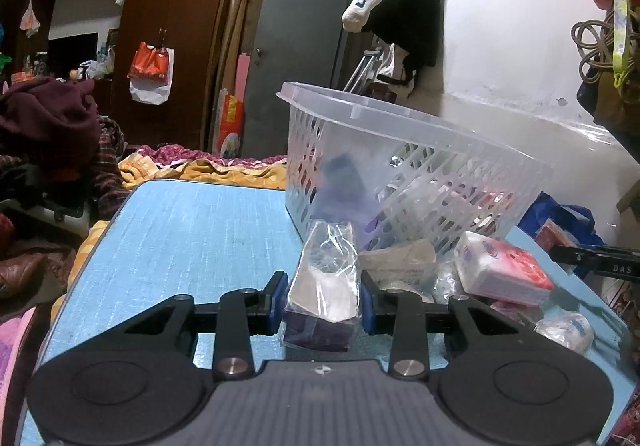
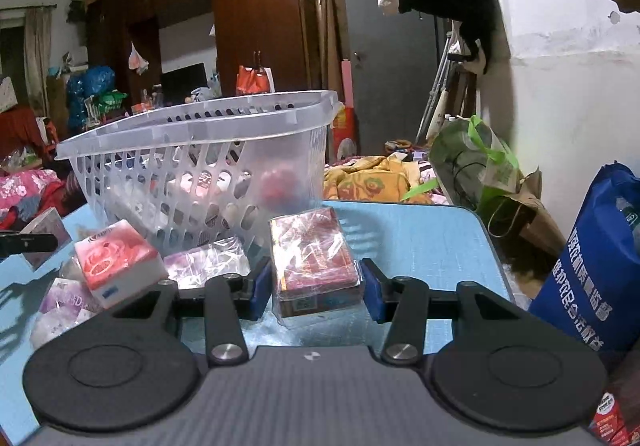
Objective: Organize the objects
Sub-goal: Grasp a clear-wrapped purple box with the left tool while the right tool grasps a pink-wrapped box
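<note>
Left wrist view: left gripper at lower centre, blue pads clamped on both sides of a clear-wrapped purple and white packet, standing upright between them over the pale blue counter. Just behind, centre right, a translucent white perforated plastic basket resting on the counter, with blurred items inside. Right of the packet, a pink and white tissue pack tilted on a heap of small wrapped packs, close to the basket's wall.

Right wrist view: right gripper at lower centre, blue pads pressed against the sides of a clear-wrapped red rectangular pack; whether lifted clear of the counter, cannot tell. Same basket at centre left, just behind the pack. Tissue pack at lower left, among purple-wrapped packs. Blue printed bag at right edge, beside the counter.
</note>
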The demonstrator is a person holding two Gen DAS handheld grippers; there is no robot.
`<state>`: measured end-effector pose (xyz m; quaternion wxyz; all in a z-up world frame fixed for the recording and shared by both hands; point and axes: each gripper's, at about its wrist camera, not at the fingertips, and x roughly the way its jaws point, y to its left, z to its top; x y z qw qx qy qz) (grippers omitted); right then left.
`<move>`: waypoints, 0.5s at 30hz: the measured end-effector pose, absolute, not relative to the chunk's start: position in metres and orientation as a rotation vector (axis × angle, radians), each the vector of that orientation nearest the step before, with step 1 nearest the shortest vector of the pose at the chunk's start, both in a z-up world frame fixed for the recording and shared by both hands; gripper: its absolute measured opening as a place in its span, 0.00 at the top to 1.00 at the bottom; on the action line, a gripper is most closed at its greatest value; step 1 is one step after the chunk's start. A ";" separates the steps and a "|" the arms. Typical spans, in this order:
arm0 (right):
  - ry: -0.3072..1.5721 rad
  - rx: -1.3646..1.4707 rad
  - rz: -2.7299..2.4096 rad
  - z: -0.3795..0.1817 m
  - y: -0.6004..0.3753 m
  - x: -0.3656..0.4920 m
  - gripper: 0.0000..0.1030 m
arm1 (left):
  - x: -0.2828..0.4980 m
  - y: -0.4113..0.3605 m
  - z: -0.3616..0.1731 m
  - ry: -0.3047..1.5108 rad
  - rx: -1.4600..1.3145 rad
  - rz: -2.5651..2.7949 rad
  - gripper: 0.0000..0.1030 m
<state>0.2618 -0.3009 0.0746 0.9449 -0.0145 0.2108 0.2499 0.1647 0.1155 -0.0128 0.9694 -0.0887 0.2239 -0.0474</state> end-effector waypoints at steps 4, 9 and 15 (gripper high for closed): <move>0.422 -0.022 0.510 0.075 -0.303 0.262 0.52 | 0.164 0.116 -0.013 0.448 -0.181 -0.099 0.61; 0.419 -0.022 0.508 0.075 -0.303 0.261 0.52 | 0.163 0.117 -0.013 0.442 -0.183 -0.100 0.61; 0.409 -0.018 0.510 0.075 -0.304 0.259 0.52 | 0.159 0.118 -0.012 0.420 -0.183 -0.109 0.61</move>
